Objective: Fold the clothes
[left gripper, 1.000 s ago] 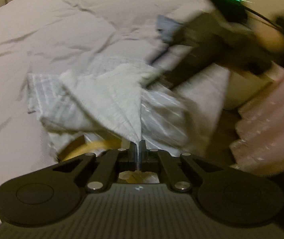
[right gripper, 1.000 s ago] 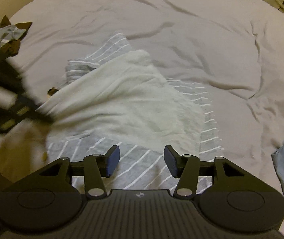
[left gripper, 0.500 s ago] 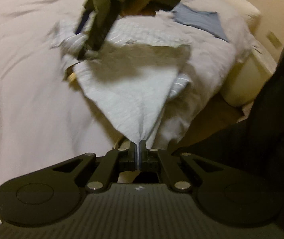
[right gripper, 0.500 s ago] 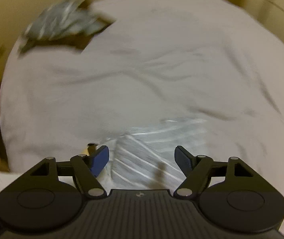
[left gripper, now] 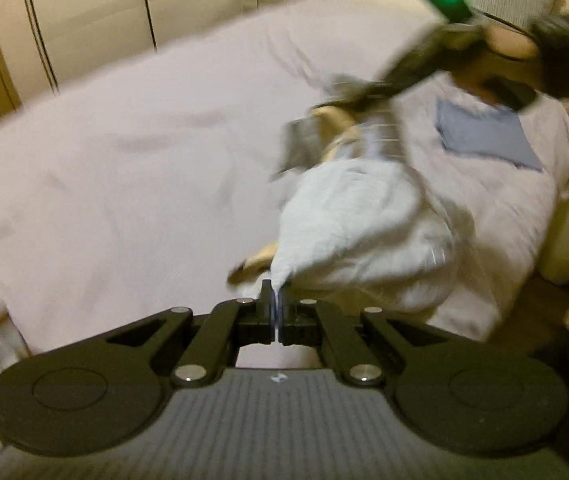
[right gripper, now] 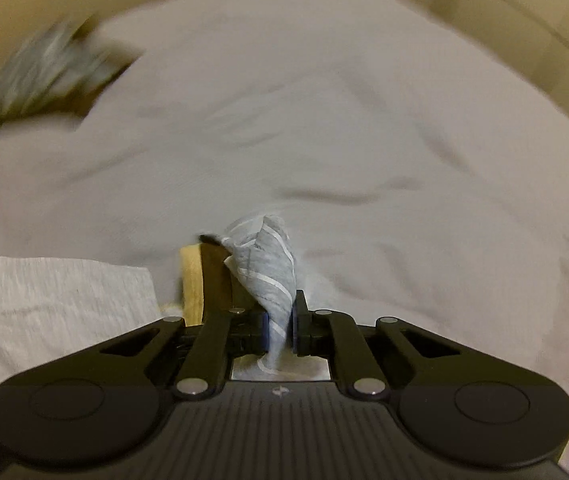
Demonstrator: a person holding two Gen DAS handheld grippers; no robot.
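Note:
A grey garment with white stripes and a pale inner side (left gripper: pixel 348 216) lies bunched on the bed near its edge. My left gripper (left gripper: pixel 274 294) is shut on a pale corner of it, and the cloth runs taut from the jaws. My right gripper (right gripper: pixel 280 322) is shut on a striped fold (right gripper: pixel 264 264) of the same garment, lifted off the sheet. In the left wrist view the right gripper (left gripper: pixel 324 106) shows as a dark blur over the garment's far end, with a hand (left gripper: pixel 508 44) behind it. A tan piece (right gripper: pixel 192 280) shows beside the striped fold.
The bed sheet (left gripper: pixel 124 152) spreads wide and wrinkled. A folded blue cloth (left gripper: pixel 484 140) lies on the bed's right side. A patterned garment (right gripper: pixel 44 76) sits blurred at the bed's far left corner. Cupboard doors (left gripper: pixel 92 12) stand behind the bed.
My right gripper was open over the striped cloth and has now shut on a fold of it. My left gripper has kept its hold on the pale corner while both views swung.

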